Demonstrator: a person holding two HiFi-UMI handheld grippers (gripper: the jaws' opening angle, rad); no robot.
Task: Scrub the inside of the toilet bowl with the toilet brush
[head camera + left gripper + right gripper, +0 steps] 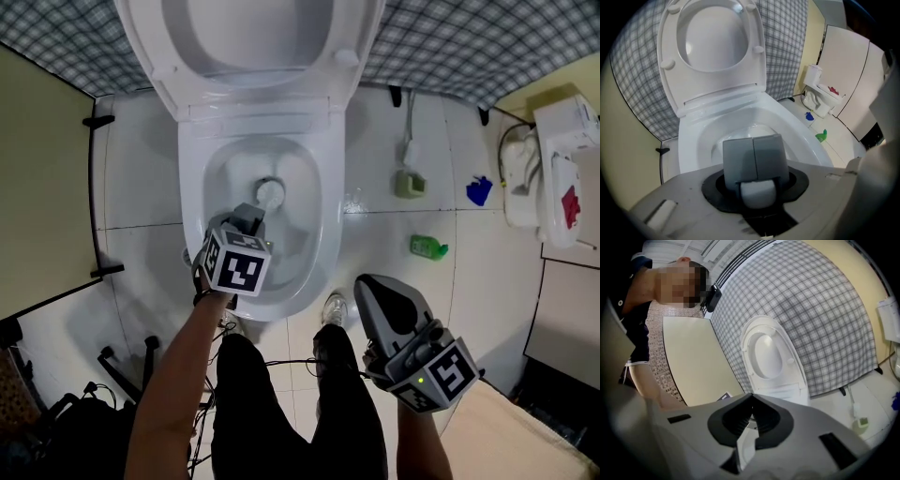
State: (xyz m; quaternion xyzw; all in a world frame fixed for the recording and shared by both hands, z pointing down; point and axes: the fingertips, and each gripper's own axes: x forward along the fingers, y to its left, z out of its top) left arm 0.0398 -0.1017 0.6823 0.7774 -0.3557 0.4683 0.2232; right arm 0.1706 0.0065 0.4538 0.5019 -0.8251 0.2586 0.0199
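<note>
1. The room is a small toilet stall with a white tiled floor (141,178). A checked grey cloth (469,42) hangs along the back and a beige panel (42,178) stands at the left.
2. The toilet (330,239) is white. Its lid (253,37) and seat are tipped up against the checked cloth, so the bowl lies open.
3. The left gripper (251,217) hangs over the bowl, pointing steeply down into it. Its marker cube sits above the near rim.
4. In the left gripper view its grey pads (740,157) meet at the front, and further back the jaws are clamped on the white handle of the toilet brush (758,193).
5. From above, the brush's white round end (270,193) shows just past the jaws, inside the bowl near its back.
6. The right gripper (368,282) is held beside the toilet, off the bowl's near right edge and above the floor. It carries nothing, and in its own view the black jaw tips (750,398) touch.
7. To the right of the toilet, a small greenish holder (409,183) stands on the tiles.
8. A blue object (479,190) lies further right.
9. A green bottle (428,247) lies nearer the person.
10. A white appliance (553,159) stands at the far right.
11. The person's dark trouser legs (281,412) stand just in front of the bowl.
</note>
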